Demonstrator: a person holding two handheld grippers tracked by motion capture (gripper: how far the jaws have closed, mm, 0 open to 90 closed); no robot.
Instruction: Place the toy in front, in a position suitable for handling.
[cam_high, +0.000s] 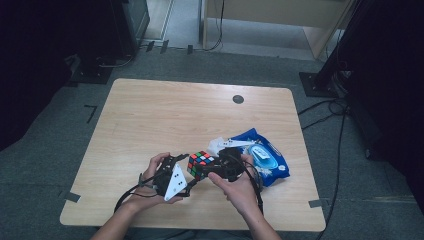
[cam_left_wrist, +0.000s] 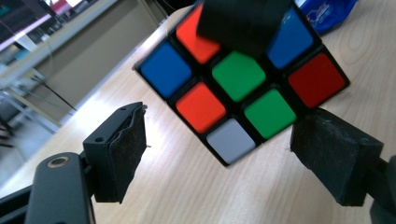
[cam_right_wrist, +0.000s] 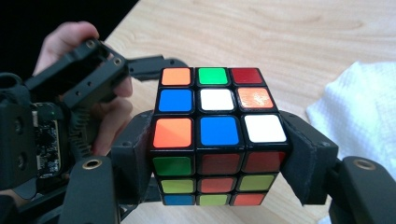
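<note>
Right gripper (cam_right_wrist: 218, 154) clamps the puzzle cube (cam_right_wrist: 217, 126) by its sides, lifted just left of the blue wipes pack (cam_high: 262, 155). Left gripper (cam_left_wrist: 219, 158) stands half open beside the cube, pads clear. Judged step: regrasp between turns. Next: left jaws close squarely on one layer.

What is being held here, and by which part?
The puzzle cube, clamped by the right gripper on two opposite side faces. The left gripper stands open beside it.

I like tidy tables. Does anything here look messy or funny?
A little: the blue wipes pack lies with white tissue pulled out onto the table. The puzzle cube is scrambled, gripped in the right gripper.
</note>
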